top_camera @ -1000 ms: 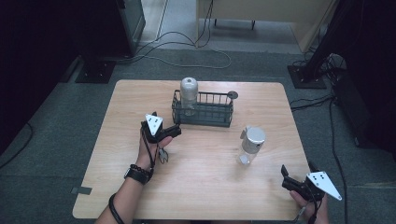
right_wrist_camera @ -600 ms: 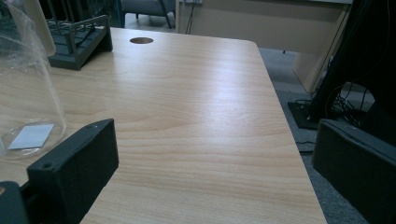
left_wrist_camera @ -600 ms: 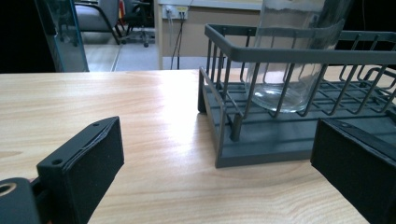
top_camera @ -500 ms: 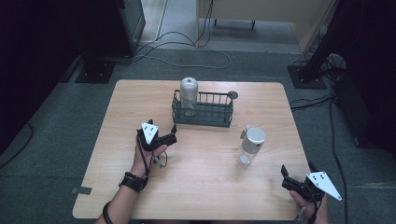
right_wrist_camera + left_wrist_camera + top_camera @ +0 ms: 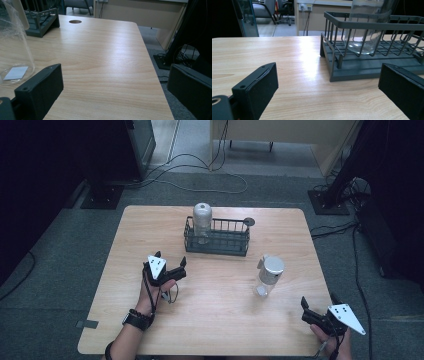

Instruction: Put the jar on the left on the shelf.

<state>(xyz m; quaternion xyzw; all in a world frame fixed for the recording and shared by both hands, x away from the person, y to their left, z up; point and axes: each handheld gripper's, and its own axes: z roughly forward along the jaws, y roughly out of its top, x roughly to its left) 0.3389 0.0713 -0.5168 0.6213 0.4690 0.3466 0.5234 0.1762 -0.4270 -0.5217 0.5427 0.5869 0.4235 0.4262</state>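
A dark wire basket (image 5: 216,242) stands at the back middle of the wooden table (image 5: 125,240), with a clear lidded jar (image 5: 202,222) upright in its left end. A second clear jar with a silver lid (image 5: 269,275) stands on the table to the basket's front right. My left gripper (image 5: 170,259) rests on the table left of centre, open and holding nothing, pointing at the basket (image 5: 362,65) and the jar (image 5: 367,27) in it. My right gripper (image 5: 318,300) sits at the front right corner, open, with the loose jar (image 5: 12,47) to its left.
A round cable hole (image 5: 249,222) lies in the table behind the basket's right end. Cables and stand bases lie on the grey floor beyond the table. The table's right edge (image 5: 152,67) runs close to the right gripper.
My left gripper has drawn back toward the front of the table, away from the basket. The right gripper has stayed where it was.
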